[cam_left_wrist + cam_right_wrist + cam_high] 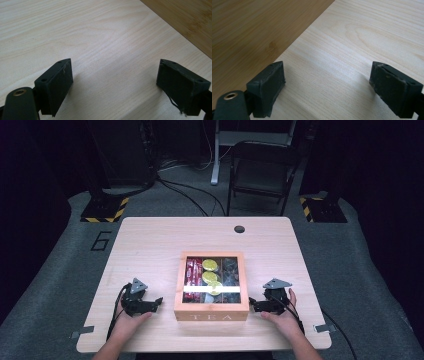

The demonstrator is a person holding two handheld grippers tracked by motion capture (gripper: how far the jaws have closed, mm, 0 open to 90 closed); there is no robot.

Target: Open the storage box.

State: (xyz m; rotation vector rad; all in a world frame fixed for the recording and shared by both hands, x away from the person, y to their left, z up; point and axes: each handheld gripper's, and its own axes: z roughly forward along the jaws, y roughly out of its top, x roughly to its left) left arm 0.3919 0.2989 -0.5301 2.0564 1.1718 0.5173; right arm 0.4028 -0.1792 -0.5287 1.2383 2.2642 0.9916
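Observation:
A wooden tea box (211,316) marked TEA stands in the middle of the table, its clear lid closed over red packets, yellow round packets and dark packets. My left gripper (158,301) rests on the table just left of the box, open, nothing between its jaws. In the left gripper view its jaws (115,87) stand wide over bare wood, the box wall (185,20) at upper right. My right gripper (252,305) lies just right of the box, open and empty. The right gripper view has the box wall (252,32) at left of the gripper (327,87).
The light wooden table (150,240) has a round cable hole (239,229) near its far edge. Behind the table stands a dark folding chair (262,170). Cables trail off the front corners. Bare tabletop lies beyond the box.

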